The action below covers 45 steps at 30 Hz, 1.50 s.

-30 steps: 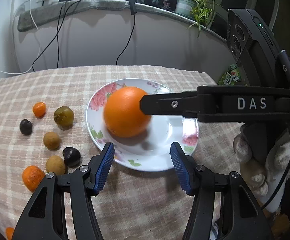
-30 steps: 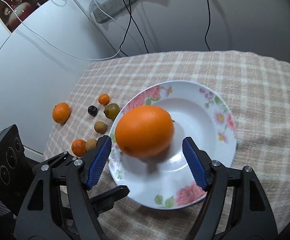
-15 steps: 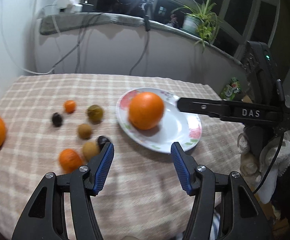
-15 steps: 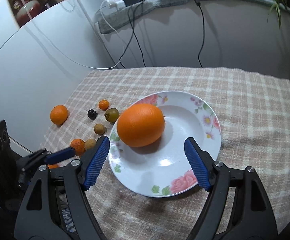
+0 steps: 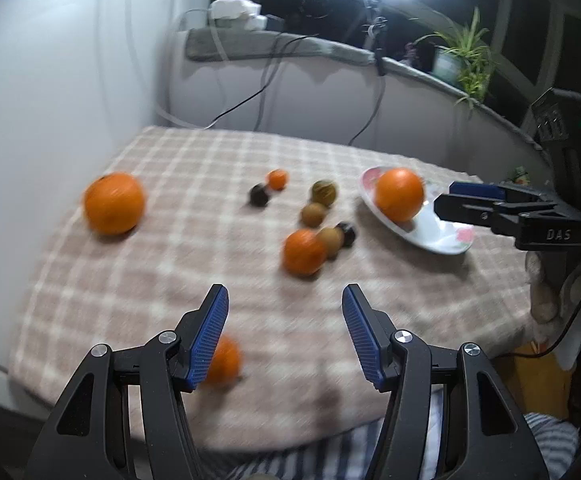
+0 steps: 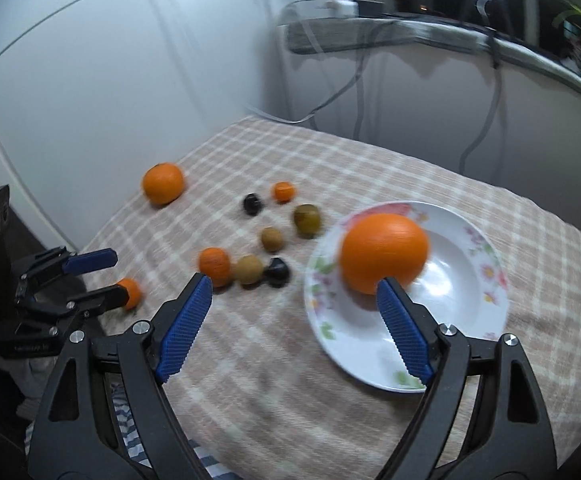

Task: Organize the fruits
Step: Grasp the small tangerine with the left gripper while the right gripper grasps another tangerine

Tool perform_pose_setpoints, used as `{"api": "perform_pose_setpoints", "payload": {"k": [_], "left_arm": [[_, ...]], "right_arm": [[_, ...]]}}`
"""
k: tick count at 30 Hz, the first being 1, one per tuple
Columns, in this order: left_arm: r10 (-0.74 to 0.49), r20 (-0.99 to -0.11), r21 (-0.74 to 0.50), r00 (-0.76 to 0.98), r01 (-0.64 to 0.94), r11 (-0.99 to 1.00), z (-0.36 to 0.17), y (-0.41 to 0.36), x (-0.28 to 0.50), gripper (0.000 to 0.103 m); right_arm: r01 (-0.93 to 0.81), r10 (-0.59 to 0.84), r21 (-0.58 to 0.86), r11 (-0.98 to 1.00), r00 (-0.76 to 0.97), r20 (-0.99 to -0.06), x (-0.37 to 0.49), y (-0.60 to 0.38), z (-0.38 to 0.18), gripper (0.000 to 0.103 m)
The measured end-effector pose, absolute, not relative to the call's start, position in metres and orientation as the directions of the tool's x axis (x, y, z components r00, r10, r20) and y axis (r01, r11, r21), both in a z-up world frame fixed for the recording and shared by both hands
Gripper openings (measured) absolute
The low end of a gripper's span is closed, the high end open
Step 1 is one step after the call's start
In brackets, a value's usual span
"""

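A large orange (image 5: 399,194) (image 6: 384,252) lies on the floral white plate (image 5: 438,240) (image 6: 470,320). A second large orange (image 5: 114,208) (image 6: 163,188) rests on the checked cloth at the left. Between them lie several small fruits: a mandarin (image 5: 304,251) (image 6: 214,264), brown, dark and greenish ones (image 6: 307,219). Another small orange (image 5: 222,360) (image 6: 130,292) sits near the table's front edge, just beyond my left finger. My left gripper (image 5: 284,300) hangs open over bare cloth. My right gripper (image 6: 292,284) is opening, with nothing between its pads, in front of the plate.
The table's front edge (image 5: 250,432) is close below both grippers, with striped fabric under it. A white wall (image 5: 50,100) borders the table on the left. A ledge (image 5: 290,50) with cables, a potted plant (image 5: 462,60) and a ring light stands behind.
Both grippers have drawn back from the plate, and the left one has swung left, bringing the second large orange into view. The right jaws have widened. The orange stays on the plate.
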<state>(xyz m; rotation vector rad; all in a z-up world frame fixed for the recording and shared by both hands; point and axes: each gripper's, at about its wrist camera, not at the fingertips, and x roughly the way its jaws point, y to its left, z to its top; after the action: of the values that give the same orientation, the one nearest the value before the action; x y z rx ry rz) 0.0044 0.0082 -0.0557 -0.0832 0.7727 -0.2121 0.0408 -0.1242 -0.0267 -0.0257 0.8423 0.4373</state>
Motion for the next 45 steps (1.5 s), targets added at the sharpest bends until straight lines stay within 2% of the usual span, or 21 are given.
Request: {"api": "perform_pose_setpoints", "payload": {"k": [11,17,22,25,35,38,40,45], "left_arm": [[-0.171,-0.730,-0.169,0.662,0.068,0.983,-0.084,0.041,-0.017,0.059],[-0.180,-0.740,-0.175,0.649,0.073,0.982,-0.093,0.042,-0.013,0.055],[-0.190,-0.748,-0.183,0.635,0.077,0.980,-0.100,0.043,-0.008,0.051],[-0.192,-0.752,-0.187,0.631,0.075,0.979,-0.103,0.045,-0.005,0.049],[-0.194,-0.759,-0.185,0.621,0.080,0.980,-0.112,0.045,0.001,0.041],[-0.198,-0.756,-0.187,0.624,0.085,0.979,-0.111,0.045,0.001,0.037],[-0.198,-0.754,-0.186,0.626,0.085,0.979,-0.111,0.045,0.002,0.037],[-0.198,-0.749,-0.188,0.632,0.083,0.979,-0.110,0.045,0.004,0.036]], "right_arm": [[-0.540,0.410,0.095,0.836,0.500,-0.763,0.040,-0.055,-0.043,0.086],[-0.577,0.403,0.085,0.812,0.449,-0.797,0.052,-0.032,-0.059,0.075],[-0.591,0.371,0.061,0.805,0.420,-0.828,0.065,-0.019,-0.072,0.057],[-0.598,0.358,0.051,0.800,0.408,-0.840,0.072,-0.014,-0.077,0.053],[-0.614,0.311,-0.006,0.789,0.409,-0.858,0.087,-0.002,-0.087,0.051],[-0.634,0.294,-0.039,0.773,0.411,-0.863,0.086,0.003,-0.089,0.046],[-0.647,0.284,-0.053,0.761,0.405,-0.869,0.085,0.007,-0.091,0.038],[-0.665,0.254,-0.103,0.739,0.417,-0.873,0.083,0.012,-0.093,0.035]]}}
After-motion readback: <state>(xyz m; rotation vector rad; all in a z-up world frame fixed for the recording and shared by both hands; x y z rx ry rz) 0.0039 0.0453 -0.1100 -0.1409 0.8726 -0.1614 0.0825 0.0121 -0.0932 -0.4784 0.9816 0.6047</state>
